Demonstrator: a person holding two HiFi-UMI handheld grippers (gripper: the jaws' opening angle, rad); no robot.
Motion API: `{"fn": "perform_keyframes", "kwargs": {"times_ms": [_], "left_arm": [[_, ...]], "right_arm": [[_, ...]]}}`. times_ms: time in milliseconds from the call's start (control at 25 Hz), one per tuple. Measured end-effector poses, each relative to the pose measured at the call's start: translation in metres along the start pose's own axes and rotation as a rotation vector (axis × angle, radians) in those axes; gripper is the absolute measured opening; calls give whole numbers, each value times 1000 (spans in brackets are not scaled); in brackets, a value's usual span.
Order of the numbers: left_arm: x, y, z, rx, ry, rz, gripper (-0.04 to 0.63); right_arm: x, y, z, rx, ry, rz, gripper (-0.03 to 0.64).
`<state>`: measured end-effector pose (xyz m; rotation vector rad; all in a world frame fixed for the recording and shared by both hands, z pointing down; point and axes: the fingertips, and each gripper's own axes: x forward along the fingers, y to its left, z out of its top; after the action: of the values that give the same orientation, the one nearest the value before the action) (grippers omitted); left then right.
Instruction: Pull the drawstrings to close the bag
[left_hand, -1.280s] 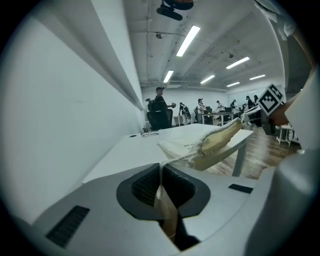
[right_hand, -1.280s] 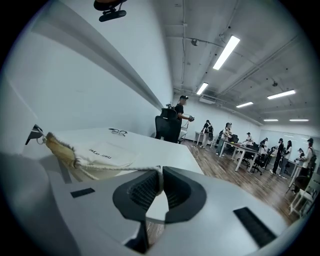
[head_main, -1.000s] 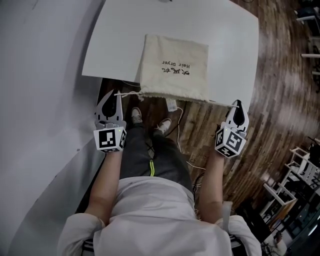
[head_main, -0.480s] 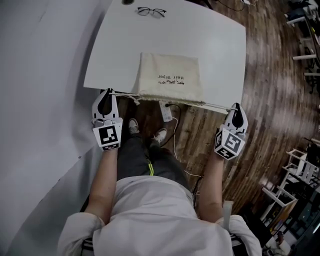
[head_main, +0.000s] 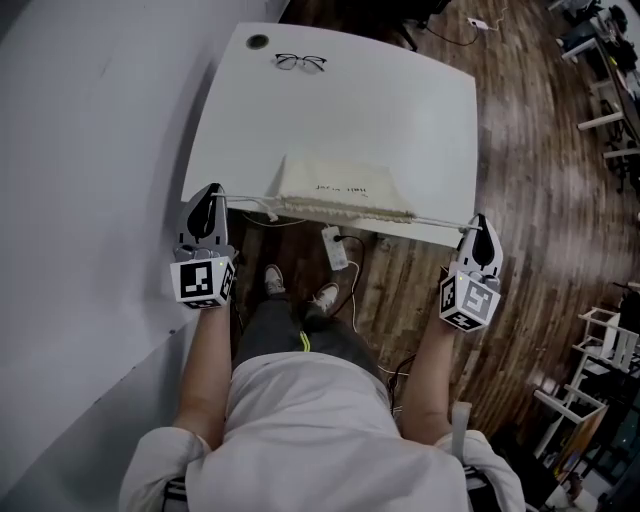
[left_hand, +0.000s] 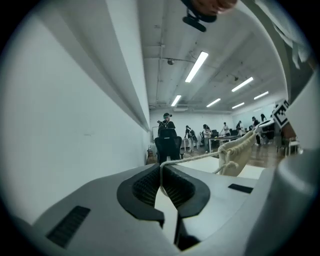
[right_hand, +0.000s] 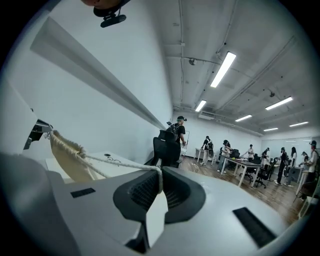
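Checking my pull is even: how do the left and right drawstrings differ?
The left drawstring has a knot near the bag; the right drawstring runs plain. The left hand-held gripper pinches the left drawstring, the right hand-held gripper the right. Both are taut.

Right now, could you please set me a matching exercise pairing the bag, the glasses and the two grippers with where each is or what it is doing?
1. bag
2. glasses
3. left gripper
4. right gripper

A. on the far part of the table
B. shut on the left drawstring
C. shut on the right drawstring
D. at the near table edge, mouth gathered

Pairs: 1-D; 2-A; 3-B; 4-C
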<state>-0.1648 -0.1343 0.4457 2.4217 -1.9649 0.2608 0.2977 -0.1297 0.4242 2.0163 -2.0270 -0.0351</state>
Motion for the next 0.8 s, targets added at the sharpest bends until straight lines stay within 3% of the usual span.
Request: {"fn": "perform_keyframes", "kwargs": {"times_ms": [80,280,480,800], "left_arm": [[2,2,14,-6,-15,-28,25],[5,8,54,67,-52,-28,23],[4,12,92,117,-94,-18,25],[8,6,113,166,-86,-45,20]], "right_arm": [[-2,-4,18,1,-35,4,37],[-1,-14,53,-9,-79,-7,37],[-9,-32,76,58,-116,-22,37],[-10,-50,99,38,-141,-45,37]]}}
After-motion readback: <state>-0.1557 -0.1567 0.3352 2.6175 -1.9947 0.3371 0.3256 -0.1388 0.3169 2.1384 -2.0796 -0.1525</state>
